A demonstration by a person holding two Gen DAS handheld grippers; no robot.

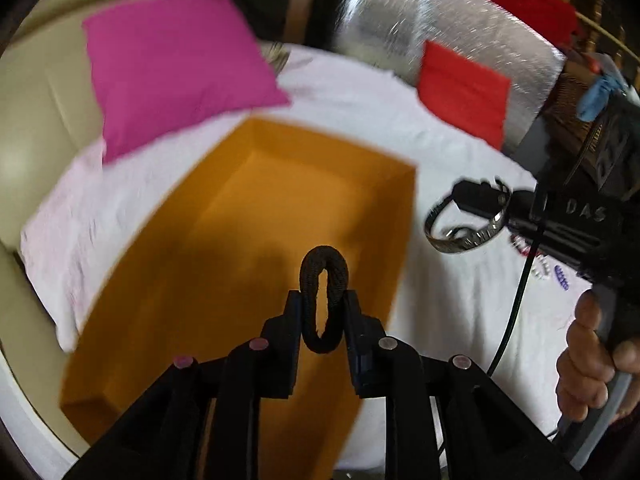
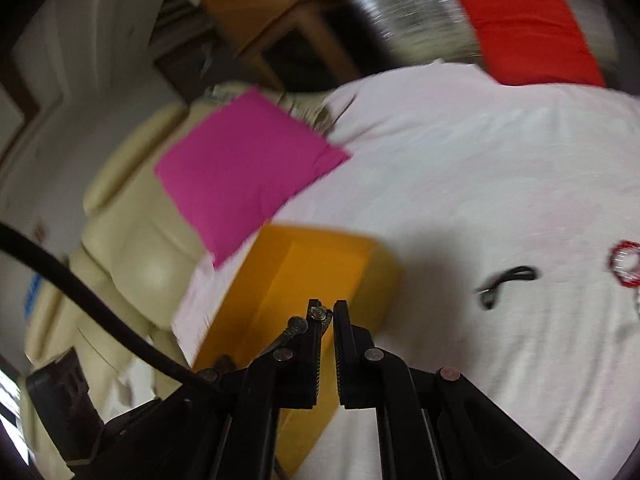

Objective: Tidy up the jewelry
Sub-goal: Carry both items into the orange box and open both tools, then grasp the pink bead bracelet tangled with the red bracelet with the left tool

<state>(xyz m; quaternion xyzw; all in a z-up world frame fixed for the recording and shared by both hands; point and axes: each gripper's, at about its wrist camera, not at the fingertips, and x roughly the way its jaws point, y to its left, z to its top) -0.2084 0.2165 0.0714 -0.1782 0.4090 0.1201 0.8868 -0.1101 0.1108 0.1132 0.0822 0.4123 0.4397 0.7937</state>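
1. The left gripper [image 1: 322, 300] has its jaws clamped on a black braided fabric hair tie [image 1: 324, 298], squeezed into an upright oval between the two fingers.
2. Directly below the tie lies the open orange rectangular box [image 1: 224, 240], resting on the white bedsheet [image 1: 360, 104].
3. To the right, the right gripper [image 1: 476, 200] has its jaws pressed together on a silver metal-link wristwatch [image 1: 466, 232], which hangs in a loop above the sheet, just beside the box's right wall.
4. In the right wrist view, a black curved hair clip [image 2: 506, 282] and a red beaded bracelet [image 2: 624, 264] lie loose on the sheet, well apart from the box.
5. Farther off sit a magenta square pillow [image 1: 172, 72] and a red square pillow [image 1: 464, 88].
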